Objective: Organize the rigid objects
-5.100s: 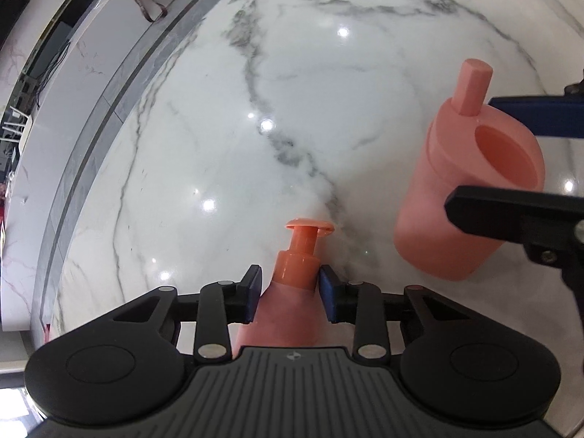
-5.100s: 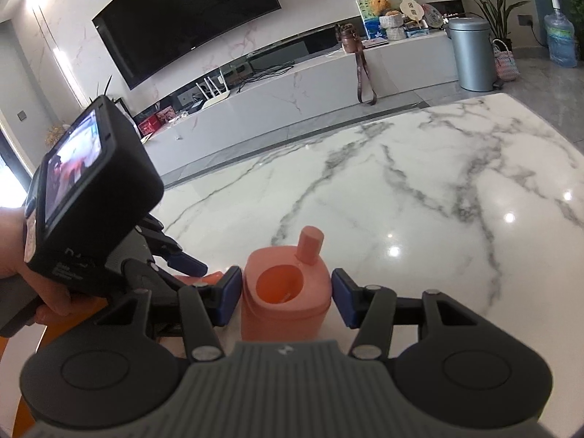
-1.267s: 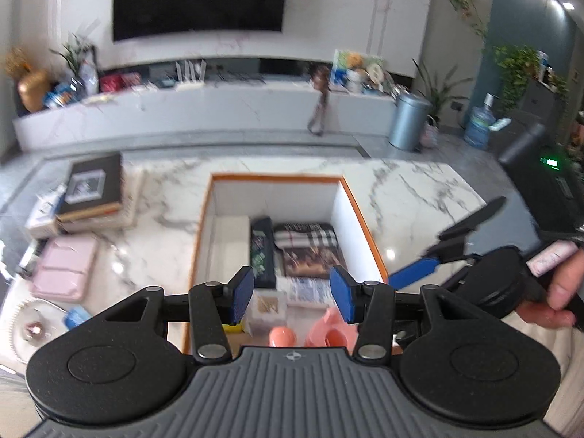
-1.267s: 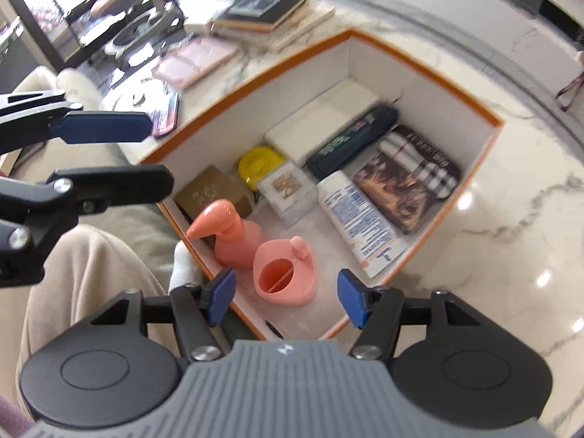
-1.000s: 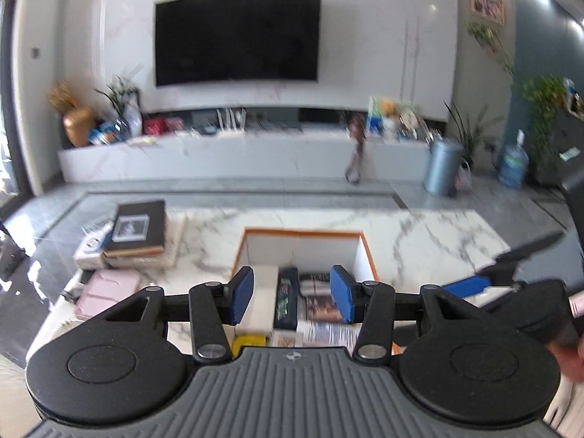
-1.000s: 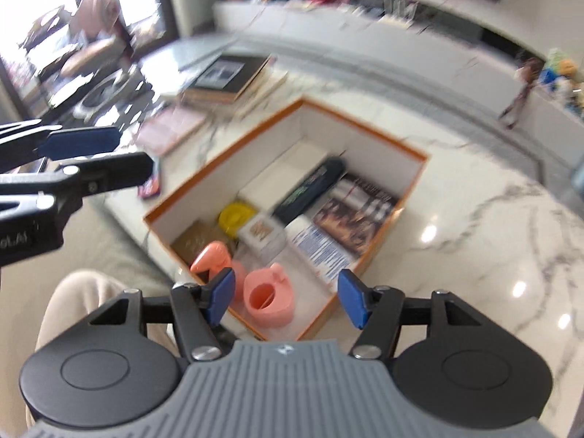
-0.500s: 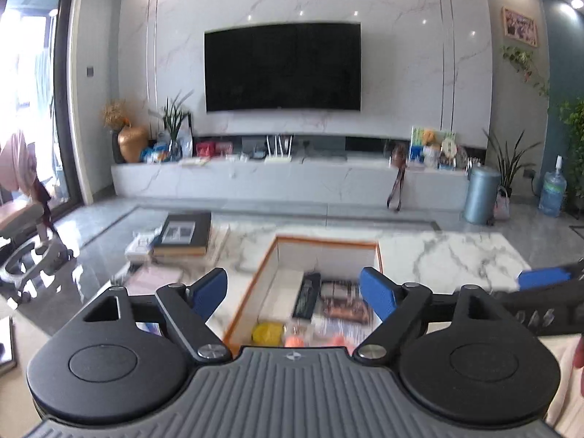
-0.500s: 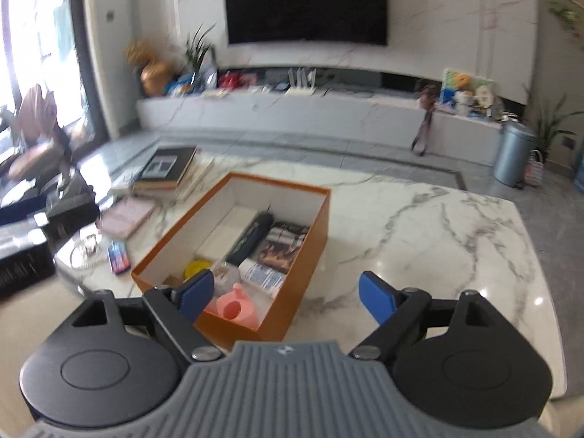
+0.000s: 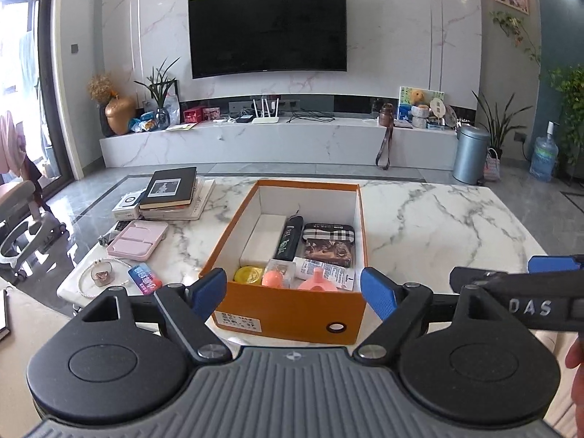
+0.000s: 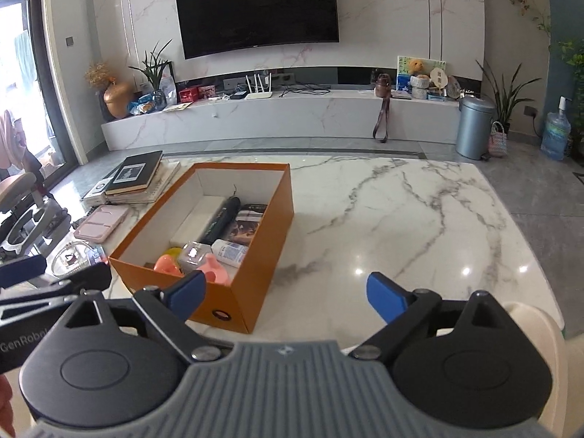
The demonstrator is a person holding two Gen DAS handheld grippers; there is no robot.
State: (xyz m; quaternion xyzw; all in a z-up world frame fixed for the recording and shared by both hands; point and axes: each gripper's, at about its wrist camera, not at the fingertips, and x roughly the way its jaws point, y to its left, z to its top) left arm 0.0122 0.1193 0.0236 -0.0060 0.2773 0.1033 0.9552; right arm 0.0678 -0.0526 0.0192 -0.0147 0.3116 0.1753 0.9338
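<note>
Near the surface (image 10: 383, 219) edge, orange box (image 9: 292, 310) overhangs slightly; left claw (image 9: 292, 288) and right claw (image 10: 288, 292), just opened wide and empty, could knock it off.

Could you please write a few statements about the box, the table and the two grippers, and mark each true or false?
1. The orange box stands open on the table. True.
2. The left gripper grips the pink bottle. False: its fingers are wide apart and hold nothing; the bottle sits in the box.
3. A black book lies on a stack left of the box. True.
4. The box is empty. False: it holds the pink cup, a yellow tin and more.
5. The right gripper is open and empty. True.
</note>
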